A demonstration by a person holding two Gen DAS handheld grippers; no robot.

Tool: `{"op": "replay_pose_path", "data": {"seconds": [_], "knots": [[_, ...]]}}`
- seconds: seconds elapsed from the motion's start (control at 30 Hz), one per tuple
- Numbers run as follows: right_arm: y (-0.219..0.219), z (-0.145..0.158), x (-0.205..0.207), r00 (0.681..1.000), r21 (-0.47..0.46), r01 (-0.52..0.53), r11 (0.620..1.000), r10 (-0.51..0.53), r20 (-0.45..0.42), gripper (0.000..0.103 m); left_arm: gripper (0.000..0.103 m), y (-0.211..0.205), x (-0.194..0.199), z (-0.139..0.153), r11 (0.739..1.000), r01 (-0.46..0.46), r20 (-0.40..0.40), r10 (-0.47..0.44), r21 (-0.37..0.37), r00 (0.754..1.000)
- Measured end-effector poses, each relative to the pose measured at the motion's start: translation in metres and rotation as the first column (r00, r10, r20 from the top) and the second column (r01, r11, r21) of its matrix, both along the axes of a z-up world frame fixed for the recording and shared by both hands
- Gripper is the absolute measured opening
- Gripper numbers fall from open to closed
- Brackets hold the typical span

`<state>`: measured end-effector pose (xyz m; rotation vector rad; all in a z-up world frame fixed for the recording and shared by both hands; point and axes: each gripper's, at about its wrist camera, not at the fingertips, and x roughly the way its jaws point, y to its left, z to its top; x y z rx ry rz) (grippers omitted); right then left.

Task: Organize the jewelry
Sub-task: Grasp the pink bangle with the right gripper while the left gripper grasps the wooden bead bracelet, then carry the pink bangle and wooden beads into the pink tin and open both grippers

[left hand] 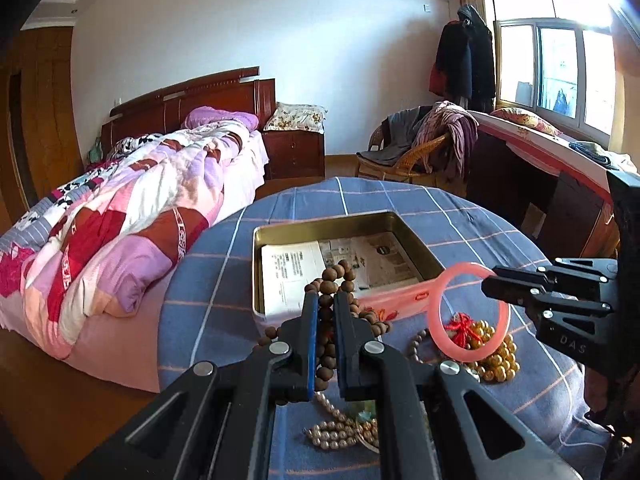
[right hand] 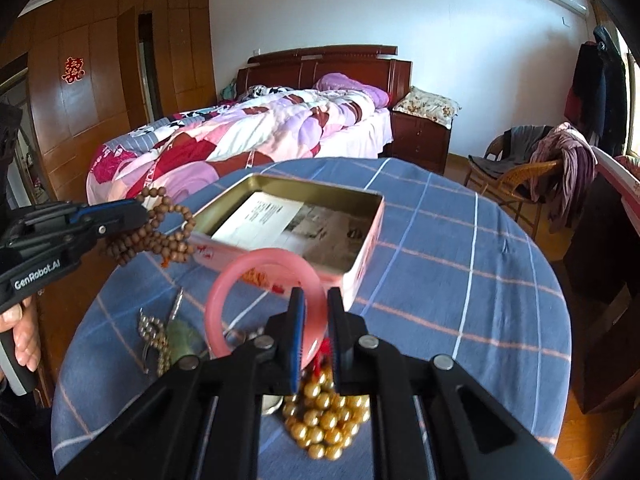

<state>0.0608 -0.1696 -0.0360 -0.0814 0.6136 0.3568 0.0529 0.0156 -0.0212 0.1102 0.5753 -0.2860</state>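
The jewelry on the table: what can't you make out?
- Pearl strand, left wrist view: partly hidden under the left gripper.
- Gold beads, right wrist view: partly behind the right gripper.
- Papers in the tin: print too small to read.
- Green piece: blurred, unclear.

- Left gripper (left hand: pixel 326 300): raised, fingers nearly together, pinching a strand; pointing 12 o'clock.
- Right gripper (right hand: pixel 316 300): raised, fingers clamped on a ring's rim, at 3 o'clock of the left.
- Bare hand (right hand: pixel 22 336) wraps left grip.
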Motion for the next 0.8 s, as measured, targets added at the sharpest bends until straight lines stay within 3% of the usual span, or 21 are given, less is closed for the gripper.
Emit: {"op": "replay_pose_path", "data": {"seconds": [0.4, 0.8], "knots": [[0.01, 0.018, 0.033, 0.999, -0.032, 0.013, 0.999, -0.012, 0.045, 0.013, 0.006, -0.008, 0.036, 0.014, 0.998, 0.009, 0.024, -0.01, 0.07, 1.0], [0.01, 0.023, 0.068, 0.998, -0.054, 0.048, 0.997, -0.045, 0.048, 0.013, 0.006, -0.016, 0.078, 0.01, 0.993, 0.004, -0.004, -0.004, 0.122, 1.0]]}}
